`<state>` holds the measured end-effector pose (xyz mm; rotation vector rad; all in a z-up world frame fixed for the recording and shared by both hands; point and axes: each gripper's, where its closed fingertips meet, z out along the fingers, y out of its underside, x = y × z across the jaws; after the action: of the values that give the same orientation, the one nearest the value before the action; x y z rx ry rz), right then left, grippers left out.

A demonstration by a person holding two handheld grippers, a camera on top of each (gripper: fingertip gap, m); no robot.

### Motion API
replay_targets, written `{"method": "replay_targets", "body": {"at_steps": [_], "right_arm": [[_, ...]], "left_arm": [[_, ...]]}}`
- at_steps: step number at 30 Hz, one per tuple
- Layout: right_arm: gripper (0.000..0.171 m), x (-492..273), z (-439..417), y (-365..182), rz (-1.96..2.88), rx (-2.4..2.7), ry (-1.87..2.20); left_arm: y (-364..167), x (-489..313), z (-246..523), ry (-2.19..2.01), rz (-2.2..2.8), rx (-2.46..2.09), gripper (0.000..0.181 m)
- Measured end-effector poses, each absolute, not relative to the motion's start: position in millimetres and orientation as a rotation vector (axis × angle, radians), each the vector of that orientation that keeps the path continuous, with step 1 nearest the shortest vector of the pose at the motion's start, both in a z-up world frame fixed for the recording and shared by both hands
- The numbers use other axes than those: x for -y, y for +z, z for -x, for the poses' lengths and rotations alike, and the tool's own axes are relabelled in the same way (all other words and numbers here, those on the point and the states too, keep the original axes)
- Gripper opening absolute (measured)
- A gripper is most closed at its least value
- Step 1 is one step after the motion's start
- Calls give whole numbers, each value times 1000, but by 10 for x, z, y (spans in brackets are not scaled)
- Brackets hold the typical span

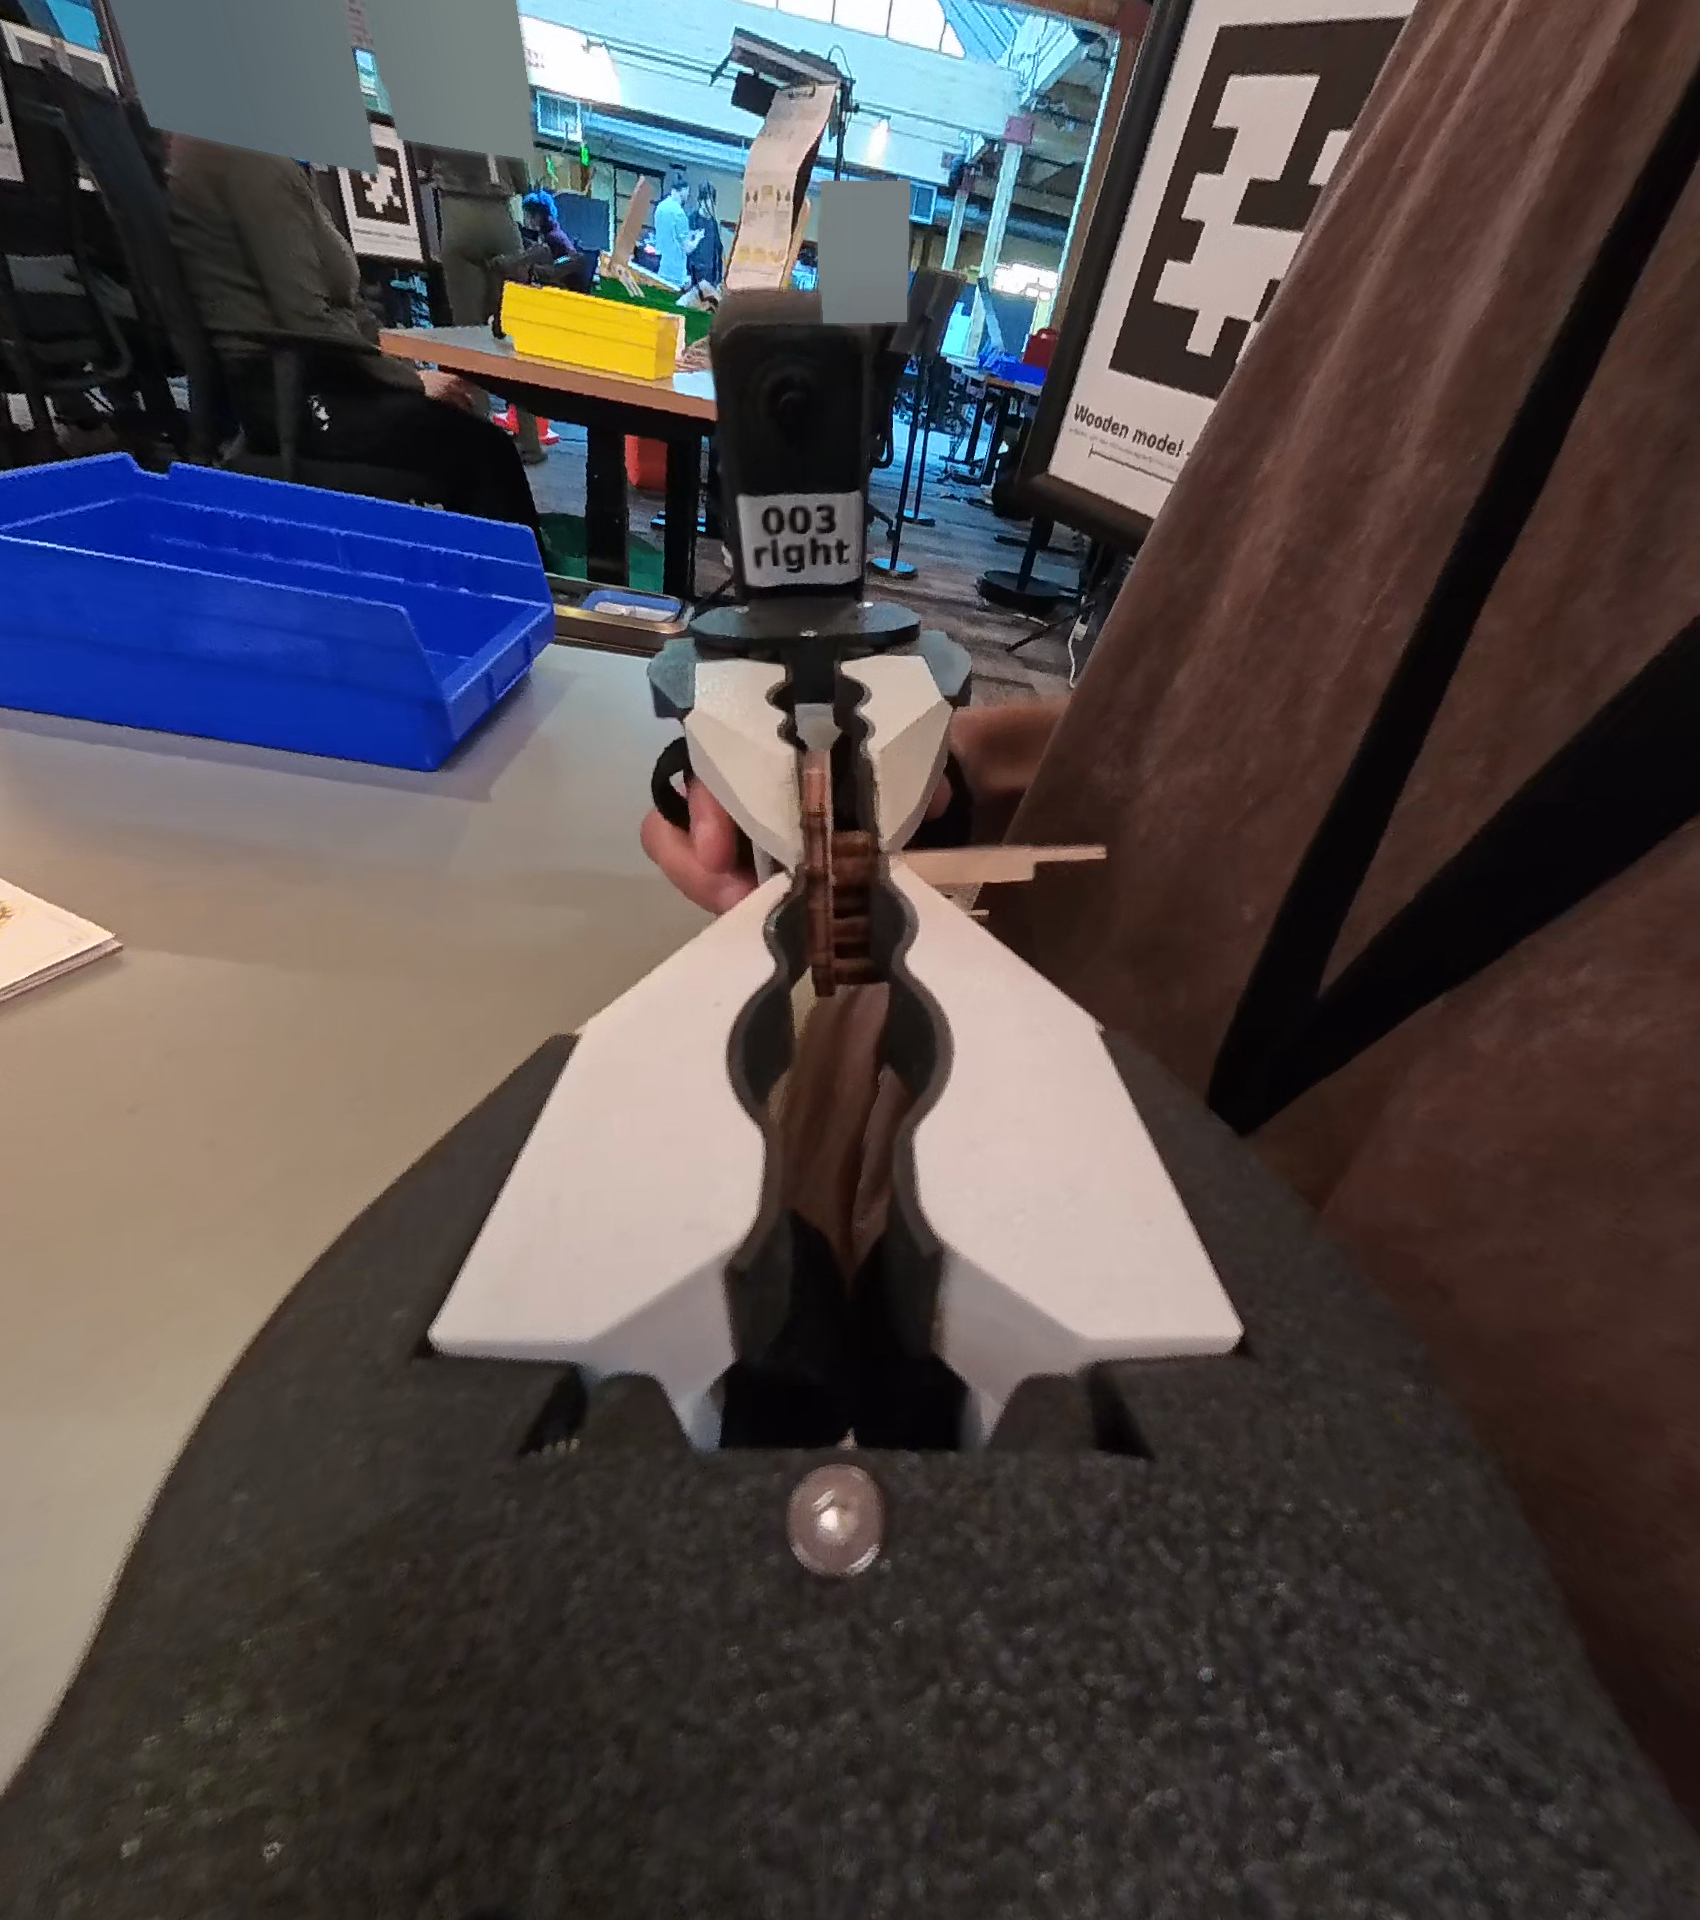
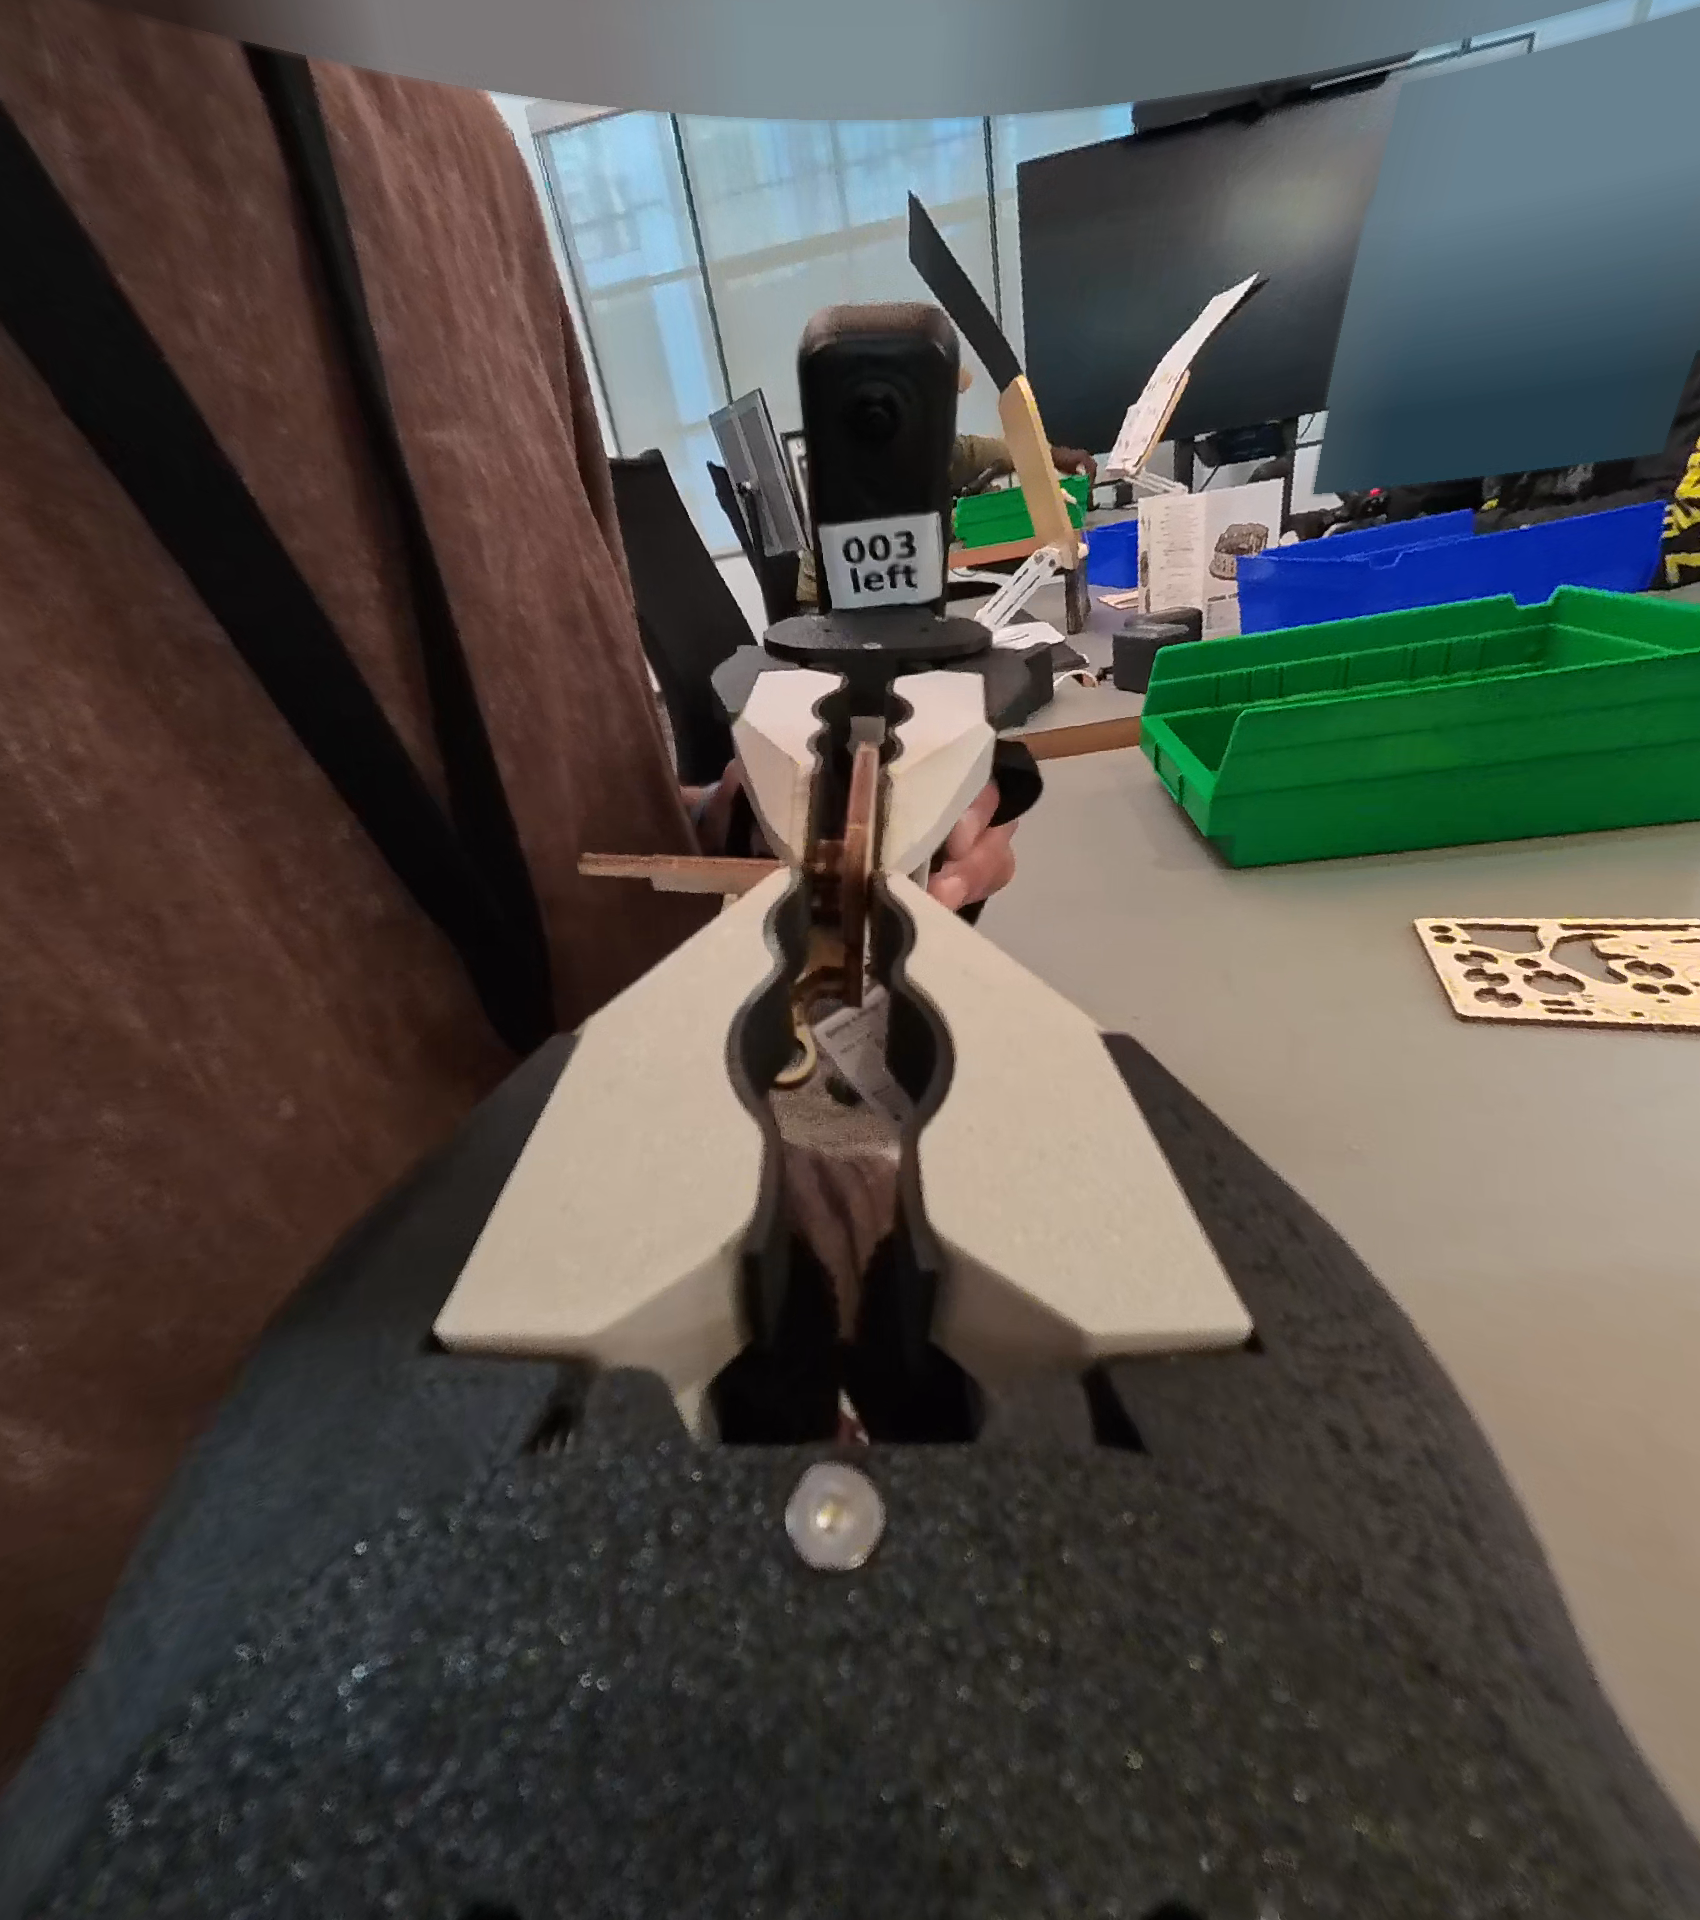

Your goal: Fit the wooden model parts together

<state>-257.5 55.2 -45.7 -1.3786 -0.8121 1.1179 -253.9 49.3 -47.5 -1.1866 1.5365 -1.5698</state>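
1. Facing tip to tip above the table (image 1: 202, 1039), two hand-held grippers meet: the left hand-held gripper (image 1: 841, 914) and the right hand-held gripper (image 2: 830, 914).
2. Each pinches the wooden model parts (image 1: 838, 914) between nearly closed fingers.
3. One blue bin (image 1: 202, 623), one green bin (image 2: 1448, 727) and one punched wooden sheet (image 2: 1604, 977) rest on the table.

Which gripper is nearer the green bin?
Left. The green bin sits on the table just beside the left gripper facing the camera; the right gripper is on the near side, farther from it.
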Motion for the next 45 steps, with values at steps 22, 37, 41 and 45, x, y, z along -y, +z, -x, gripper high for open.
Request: {"method": "replay_targets", "body": {"at_steps": [22,37,41,45], "right_arm": [[10,-510,2584,-471,1369,842,1131],[10,-692,2529,-619,1475,779,1145],[6,-707,2529,-675,1501,784,1150],[3,-728,2492,-818,1547,801,1132]], "left_arm": [[-477,-451,2558,-1517,1160,-1586,8],[-686,-615,2525,-1565,1315,-1575,9],[-745,-604,2504,-1604,1352,-1570,9],[-870,-612,2472,-1579,1413,-1599,8]]}}
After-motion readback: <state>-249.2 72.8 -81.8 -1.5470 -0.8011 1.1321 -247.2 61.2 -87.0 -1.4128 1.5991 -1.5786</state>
